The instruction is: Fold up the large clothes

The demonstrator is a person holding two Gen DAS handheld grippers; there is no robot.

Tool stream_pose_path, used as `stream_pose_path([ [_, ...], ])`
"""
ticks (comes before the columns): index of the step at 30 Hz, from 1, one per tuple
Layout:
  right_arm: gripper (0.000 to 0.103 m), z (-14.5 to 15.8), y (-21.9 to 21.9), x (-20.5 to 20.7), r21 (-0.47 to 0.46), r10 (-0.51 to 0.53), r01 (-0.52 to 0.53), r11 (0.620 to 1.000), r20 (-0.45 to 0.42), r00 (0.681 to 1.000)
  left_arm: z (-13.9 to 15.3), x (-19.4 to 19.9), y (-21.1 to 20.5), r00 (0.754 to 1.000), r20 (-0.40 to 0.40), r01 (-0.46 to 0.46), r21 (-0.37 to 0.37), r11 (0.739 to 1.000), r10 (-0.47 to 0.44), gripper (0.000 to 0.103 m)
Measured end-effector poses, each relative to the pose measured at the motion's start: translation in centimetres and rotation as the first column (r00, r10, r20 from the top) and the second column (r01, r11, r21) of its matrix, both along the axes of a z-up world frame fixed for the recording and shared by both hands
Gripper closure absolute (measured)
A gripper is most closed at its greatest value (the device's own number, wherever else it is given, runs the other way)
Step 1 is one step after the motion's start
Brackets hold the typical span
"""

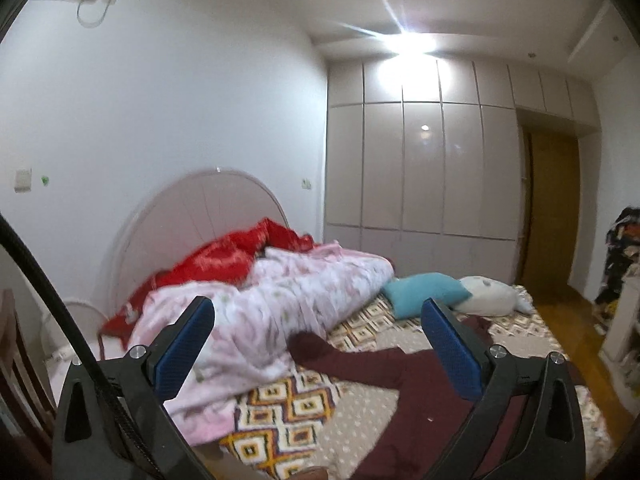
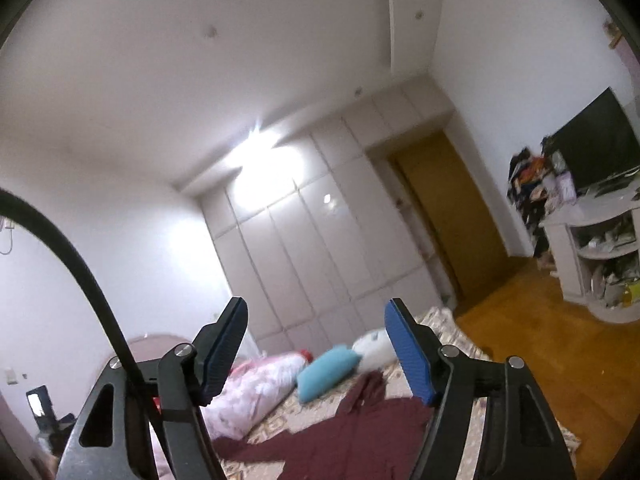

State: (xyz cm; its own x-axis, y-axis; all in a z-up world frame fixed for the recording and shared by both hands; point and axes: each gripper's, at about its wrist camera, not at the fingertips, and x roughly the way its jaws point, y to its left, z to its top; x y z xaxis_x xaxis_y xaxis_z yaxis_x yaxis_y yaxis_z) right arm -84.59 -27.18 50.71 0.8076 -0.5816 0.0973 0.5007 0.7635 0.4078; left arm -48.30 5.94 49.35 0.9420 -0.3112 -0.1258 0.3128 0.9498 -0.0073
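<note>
A dark maroon garment (image 1: 420, 392) lies spread flat on the bed's patterned cover (image 1: 288, 408), one sleeve stretched left toward the quilt. My left gripper (image 1: 316, 304) hovers well above it, open, with nothing between its blue pads (image 1: 184, 352). The right wrist view looks nearly level across the room; the same maroon garment (image 2: 360, 432) lies low in it on the bed cover (image 2: 276, 420). My right gripper (image 2: 317, 302) is also raised above the bed and open, holding nothing. The garment's near edge is hidden behind the gripper bodies.
A bunched pink quilt (image 1: 280, 300) and a red blanket (image 1: 224, 256) fill the bed's head end. A blue pillow (image 1: 424, 292) and a white plush (image 1: 488, 296) lie beyond the garment. A wardrobe (image 1: 420, 168), a wooden door (image 1: 556, 208), a white shelf unit (image 2: 592, 256) and wood floor (image 2: 540, 340) surround the bed.
</note>
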Motion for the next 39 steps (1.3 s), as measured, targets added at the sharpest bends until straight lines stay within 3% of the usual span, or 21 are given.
stream_pose_path([
  [2, 0.026, -1.1, -0.8, 3.8, 0.029, 0.010, -0.006, 1.000, -0.126, 0.992, -1.3, 0.2, -2.0, 0.999, -0.015, 0.050, 0.017, 0.999, -0.050, 0.000],
  [4, 0.025, -3.3, -1.6, 6.9, 0.073, 0.048, -0.031, 0.997, -0.240, 0.970, -3.5, 1.1, -4.7, 0.988, -0.080, 0.132, 0.029, 0.991, -0.129, 0.000],
  [5, 0.025, -5.7, -2.5, 10.2, 0.129, 0.111, -0.075, 0.989, -0.306, 0.946, -4.8, 1.7, -6.3, 0.977, -0.123, 0.177, 0.027, 0.984, -0.173, 0.000],
  [8, 0.025, -12.8, -5.0, 16.6, 0.246, 0.215, -0.124, 0.961, -0.385, 0.898, -9.4, 4.6, -11.1, 0.927, -0.264, 0.278, 0.005, 0.961, -0.267, 0.000],
  [12, 0.025, -22.7, -8.0, 25.1, 0.274, 0.155, 0.001, 0.962, -0.550, 0.821, -16.3, 7.9, -16.7, 0.909, -0.369, 0.237, 0.071, 0.969, -0.195, 0.000],
  [17, 0.025, -31.5, -10.4, 29.1, 0.315, 0.158, 0.076, 0.946, -0.653, 0.740, -23.5, 9.4, -21.3, 0.909, -0.401, 0.205, 0.186, 0.961, -0.116, 0.000],
  [22, 0.025, -35.3, -10.9, 30.7, 0.390, 0.197, 0.117, 0.914, -0.675, 0.711, -27.3, 10.0, -23.9, 0.886, -0.449, 0.243, 0.241, 0.940, -0.114, 0.000],
  [29, 0.017, -38.0, -11.0, 32.9, 0.319, 0.143, 0.164, 0.933, -0.752, 0.644, -31.2, 10.5, -27.2, 0.842, -0.526, 0.307, 0.280, 0.910, -0.122, 0.000],
  [33, 0.014, -39.3, -11.4, 33.3, 0.307, 0.131, 0.170, 0.936, -0.754, 0.644, -33.2, 10.6, -28.4, 0.820, -0.561, 0.327, 0.294, 0.898, -0.114, 0.000],
  [39, 0.012, -40.3, -11.5, 33.8, 0.262, 0.108, 0.171, 0.950, -0.788, 0.607, -35.2, 10.5, -29.5, 0.794, -0.597, 0.354, 0.301, 0.885, -0.115, 0.000],
])
